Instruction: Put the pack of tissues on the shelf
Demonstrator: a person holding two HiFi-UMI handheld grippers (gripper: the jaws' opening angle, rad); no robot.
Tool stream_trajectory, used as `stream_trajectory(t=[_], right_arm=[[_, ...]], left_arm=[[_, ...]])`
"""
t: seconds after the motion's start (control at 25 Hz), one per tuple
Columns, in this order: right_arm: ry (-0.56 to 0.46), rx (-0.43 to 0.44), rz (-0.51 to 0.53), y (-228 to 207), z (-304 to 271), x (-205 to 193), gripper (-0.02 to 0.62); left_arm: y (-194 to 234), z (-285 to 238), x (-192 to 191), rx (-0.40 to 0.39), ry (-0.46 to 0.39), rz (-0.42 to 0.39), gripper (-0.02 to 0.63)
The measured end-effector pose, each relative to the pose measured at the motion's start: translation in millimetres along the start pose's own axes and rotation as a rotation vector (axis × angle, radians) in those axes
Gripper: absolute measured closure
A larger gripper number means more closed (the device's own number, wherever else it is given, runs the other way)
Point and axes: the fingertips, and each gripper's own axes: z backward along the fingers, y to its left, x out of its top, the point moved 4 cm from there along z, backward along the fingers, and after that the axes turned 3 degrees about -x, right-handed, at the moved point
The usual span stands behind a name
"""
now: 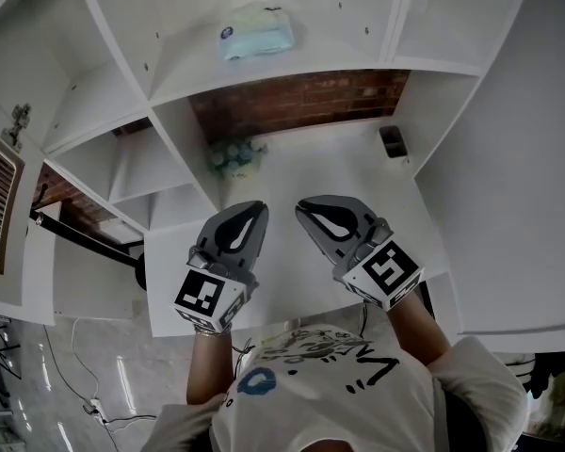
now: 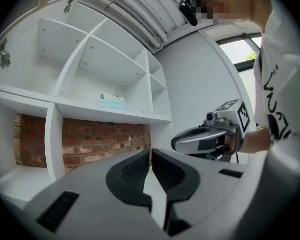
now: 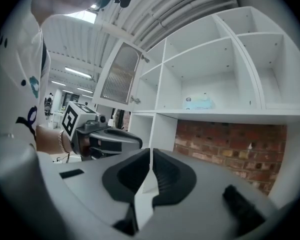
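Lying flat on the white shelf (image 1: 184, 88), the pack of tissues (image 1: 256, 30) sat in a middle compartment above a brick wall (image 1: 301, 97). Below and well apart from it, the left gripper (image 1: 252, 211) and right gripper (image 1: 306, 209) hovered side by side over a white table (image 1: 358, 168), each with jaws closed together and holding nothing.

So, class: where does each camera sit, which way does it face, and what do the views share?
Head view: on the person's head, facing steeply down over the left claw, right claw, table and shelf; forearms and shirt show.
Left gripper view: on the left claw, facing the shelf; its shut jaws and the right claw show.
Right gripper view: on the right claw, facing the shelf; its shut jaws and the left claw show.
Shared: all three see the pack of tissues on the shelf.
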Motion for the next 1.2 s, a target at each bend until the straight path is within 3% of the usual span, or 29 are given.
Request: stream_trajectory(t=[0.16,0.56,1.2], right_arm=[[0.020,0.045,0.013,21,1,-10,0.560],[0.082,0.038,-0.121,37,14,-45,0.568],[0.114,0.034,-0.160,38,26,-65,0.570]], left_arm=[[-9,8,-19,-0.033,0.018,0.049,0.581],[-28,22,-43,-0.066,0.013,0.137,0.588],[-44,25,-59,-0.093,0.046,0.095,0.588]])
